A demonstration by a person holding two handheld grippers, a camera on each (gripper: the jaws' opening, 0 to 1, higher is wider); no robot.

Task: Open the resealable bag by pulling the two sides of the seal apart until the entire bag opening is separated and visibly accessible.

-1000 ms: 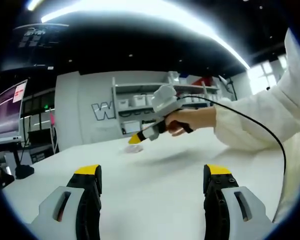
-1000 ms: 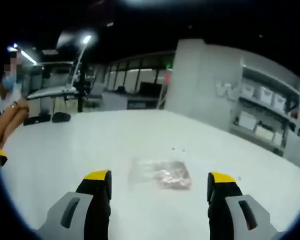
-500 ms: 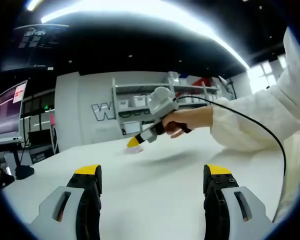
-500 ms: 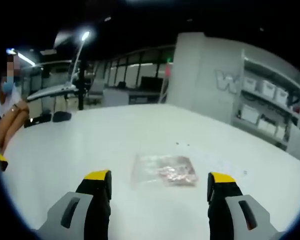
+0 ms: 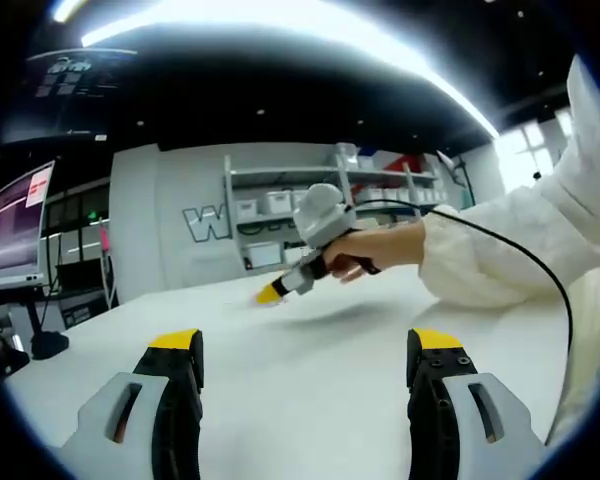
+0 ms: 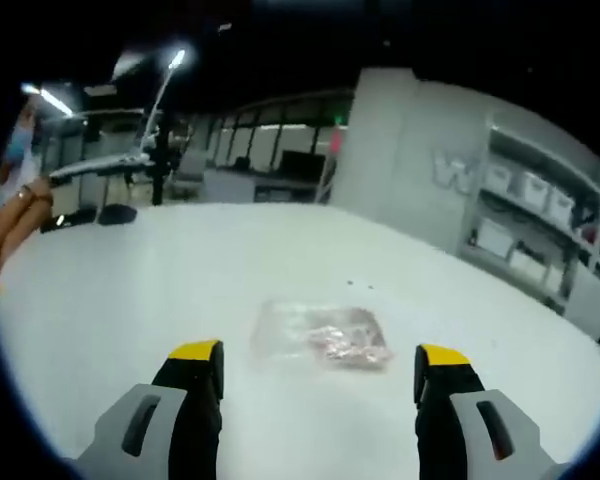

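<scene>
Bag [image 6: 323, 338]: clear, pinkish contents, flat on white table [image 6: 110, 300], ahead of right gripper [image 6: 320, 372], untouched. Right gripper: jaws spread, nothing held. Left gripper [image 5: 307, 362]: jaws spread, nothing held, above table. Shelves [image 5: 280, 210] behind.

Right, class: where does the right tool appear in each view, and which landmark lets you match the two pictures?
Left gripper view: the right tool is at centre, held in a hand, its yellow tips low over the white table.
Right gripper view: the right tool rises from the bottom edge, jaws apart, with the resealable bag just ahead.
Shared landmark: the grey wall with the big W, beside shelves.
</scene>
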